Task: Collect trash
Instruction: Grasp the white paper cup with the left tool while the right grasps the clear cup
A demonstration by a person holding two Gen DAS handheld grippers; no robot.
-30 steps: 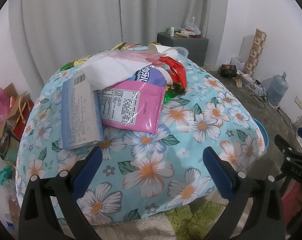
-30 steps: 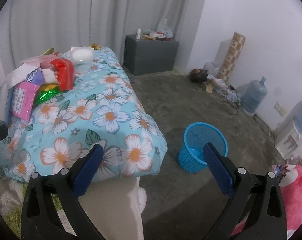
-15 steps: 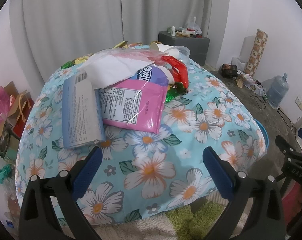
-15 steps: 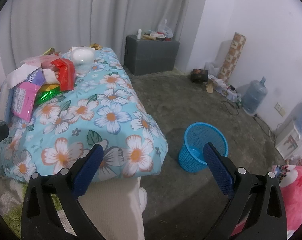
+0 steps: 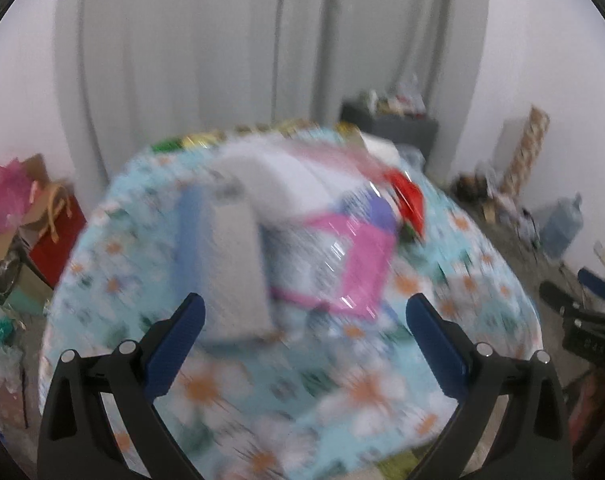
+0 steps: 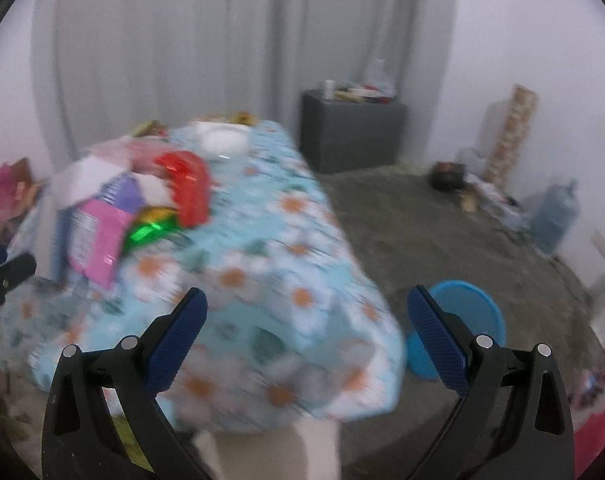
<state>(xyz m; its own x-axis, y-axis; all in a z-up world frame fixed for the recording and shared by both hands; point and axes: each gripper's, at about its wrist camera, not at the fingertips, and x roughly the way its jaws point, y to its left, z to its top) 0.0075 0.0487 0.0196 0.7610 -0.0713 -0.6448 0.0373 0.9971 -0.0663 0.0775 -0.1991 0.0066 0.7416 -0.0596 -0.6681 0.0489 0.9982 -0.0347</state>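
A: Surface? Change?
B: Floral-covered table [image 6: 286,240]; trash pile [image 5: 302,236] now nearer, blurred. Blue basket [image 6: 462,320] on floor, right.
A: Tools?
B: Left gripper [image 5: 302,312] and right gripper [image 6: 304,306]: jaws wide apart, holding nothing.

Tablecloth [image 6: 262,240]: printed floral cloth, matt
Red wrapper [image 6: 188,186]: glossy plastic
Green wrapper [image 6: 150,228]: shiny foil
Bin [image 6: 468,320]: blue plastic mesh
Floor [image 6: 442,240]: rough

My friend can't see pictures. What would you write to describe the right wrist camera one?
Blurry view: an open right gripper hangs over a flowery blue tablecloth with a heap of wrappers. A blue basket sits on the floor.
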